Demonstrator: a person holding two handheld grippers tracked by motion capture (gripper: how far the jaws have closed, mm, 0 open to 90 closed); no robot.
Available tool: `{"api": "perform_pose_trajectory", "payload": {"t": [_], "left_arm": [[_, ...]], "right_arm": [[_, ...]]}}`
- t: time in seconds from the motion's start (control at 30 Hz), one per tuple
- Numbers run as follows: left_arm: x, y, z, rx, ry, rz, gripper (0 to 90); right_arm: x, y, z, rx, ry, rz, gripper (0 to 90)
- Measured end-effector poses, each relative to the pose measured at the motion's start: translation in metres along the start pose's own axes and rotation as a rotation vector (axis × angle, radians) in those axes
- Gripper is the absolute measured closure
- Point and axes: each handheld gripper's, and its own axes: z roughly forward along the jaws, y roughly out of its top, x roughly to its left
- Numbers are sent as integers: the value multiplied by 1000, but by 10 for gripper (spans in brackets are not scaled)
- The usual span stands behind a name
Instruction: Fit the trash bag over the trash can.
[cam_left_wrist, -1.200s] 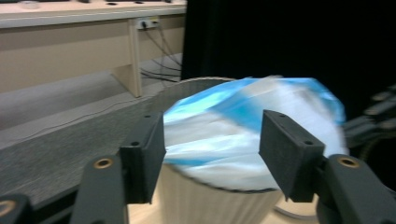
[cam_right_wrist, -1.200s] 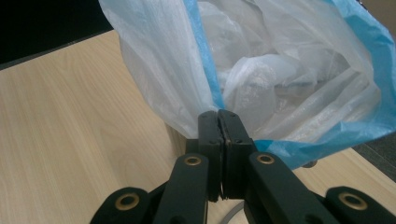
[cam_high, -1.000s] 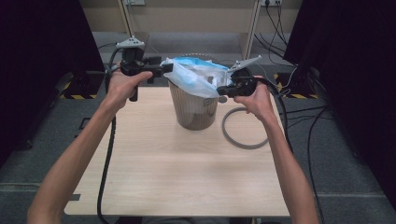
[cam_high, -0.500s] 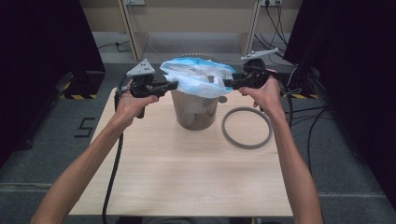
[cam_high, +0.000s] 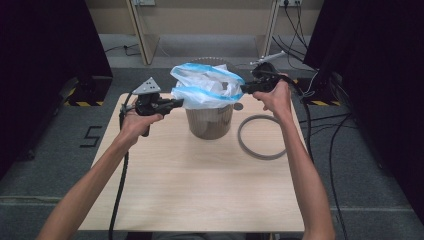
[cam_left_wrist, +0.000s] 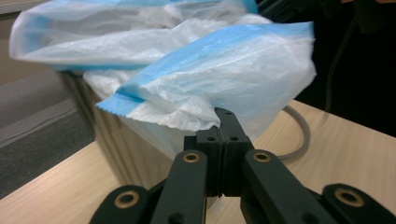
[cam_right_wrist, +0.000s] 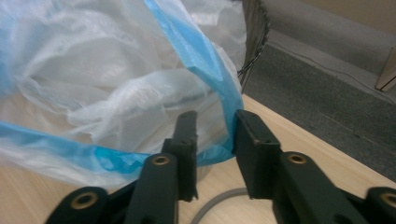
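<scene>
black mark like a 5 or S on the floor (cam_high: 90, 137), left of the table (cam_high: 200, 200)

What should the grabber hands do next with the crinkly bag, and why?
Probably close the right gripper on the blue edge of the bag. Its jaws stand open around that edge, while the left gripper is already shut on the other side, and the bag still sits bunched above the bin.
</scene>
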Motion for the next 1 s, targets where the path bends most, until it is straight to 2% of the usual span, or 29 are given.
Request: {"api": "perform_pose_trajectory", "payload": {"t": [0.13, 0.27, 0.3, 0.33, 0.4, 0.47, 0.5, 0.53, 0.6, 0.63, 0.73, 0.8, 0.83, 0.9, 0.93, 0.97, 1.0], "left_arm": [[12, -10, 0, -1, 30, -30, 890], [19, -15, 2, 3, 59, -34, 891], [26, -19, 3, -6, 79, -48, 891], [30, -22, 3, -4, 102, -42, 890], [36, -26, 5, 2, 130, -46, 890], [40, -29, 7, -4, 137, -70, 883], [40, -29, 7, -4, 137, -70, 877], [41, -29, 7, -4, 139, -69, 871], [40, -28, 6, -4, 141, -64, 866], [39, -27, 6, -6, 141, -62, 857], [37, -25, 7, -7, 136, -55, 852], [38, -26, 10, 1, 138, -54, 843], [39, -26, 11, 3, 139, -56, 841], [43, -26, 12, 5, 147, -62, 840], [43, -26, 12, 5, 147, -62, 840], [48, -26, 14, 6, 161, -70, 842], [48, -26, 14, 6, 161, -70, 844]], "right_arm": [[4, -2, 7, 23, 25, -45, 863], [8, -5, 13, 50, 31, -67, 871], [11, -6, 15, 63, 22, -79, 852], [11, -6, 15, 64, 21, -82, 837], [13, -7, 12, 64, 23, -77, 749], [13, -6, 5, 46, 16, -52, 651], [13, -6, 5, 46, 16, -52, 651], [14, -3, -6, 5, 26, -46, 554], [15, -1, -10, -15, 31, -36, 523], [17, 7, -23, -81, 36, -27, 463], [20, 15, -27, -115, 28, -19, 418], [27, 27, -20, -136, 26, -28, 403], [29, 30, -15, -124, 28, -37, 419], [33, 36, -4, -103, 34, -81, 592], [34, 38, 0, -84, 21, -116, 697], [33, 40, 4, -64, -14, -148, 767], [33, 40, 4, -64, -14, -148, 767]]}}
